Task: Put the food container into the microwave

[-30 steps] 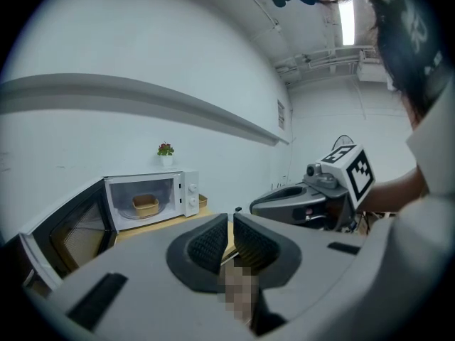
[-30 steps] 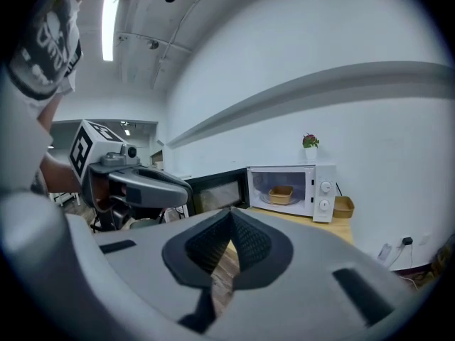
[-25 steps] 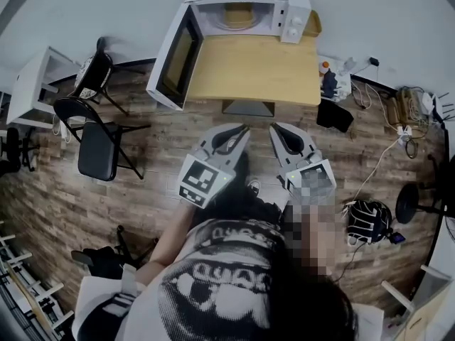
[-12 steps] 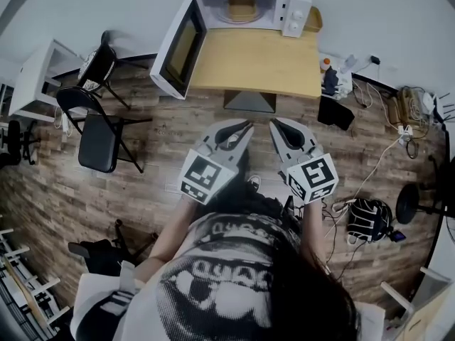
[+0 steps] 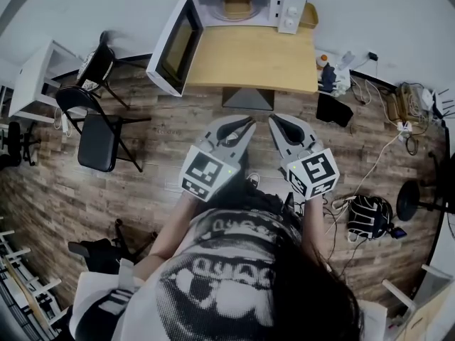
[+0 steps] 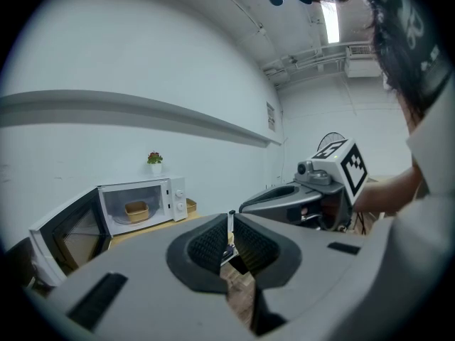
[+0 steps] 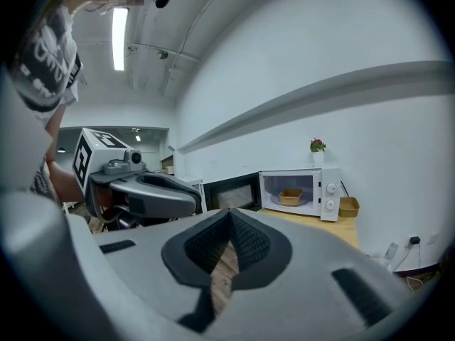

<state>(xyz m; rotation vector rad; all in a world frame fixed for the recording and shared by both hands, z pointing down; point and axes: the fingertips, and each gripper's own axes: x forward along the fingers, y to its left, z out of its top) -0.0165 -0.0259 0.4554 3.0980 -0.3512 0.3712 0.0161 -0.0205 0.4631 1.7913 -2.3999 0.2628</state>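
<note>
A tan food container [image 5: 237, 6] sits inside the white microwave [image 5: 284, 9], whose door [image 5: 173, 48] hangs open to the left. The left gripper view shows the same container [image 6: 136, 210] in the cavity, and so does the right gripper view, where the container [image 7: 290, 197] is small and far off. My left gripper [image 5: 248, 122] and right gripper [image 5: 272, 120] are held side by side over the floor, short of the wooden table [image 5: 249, 59]. Both are shut with nothing between the jaws. A second tan container [image 5: 311, 14] stands to the right of the microwave.
A black folding chair [image 5: 99, 137] and a white shelf unit [image 5: 32, 84] stand at the left. A black bag [image 5: 334, 111], cables, a helmet-like object [image 5: 370, 220] and a fan base [image 5: 416, 199] lie on the wooden floor at the right. A small plant [image 6: 154, 159] tops the microwave.
Both grippers stay shut and side by side, hardly moved. The head view has drifted, so the microwave and table sit slightly higher in the frame.
</note>
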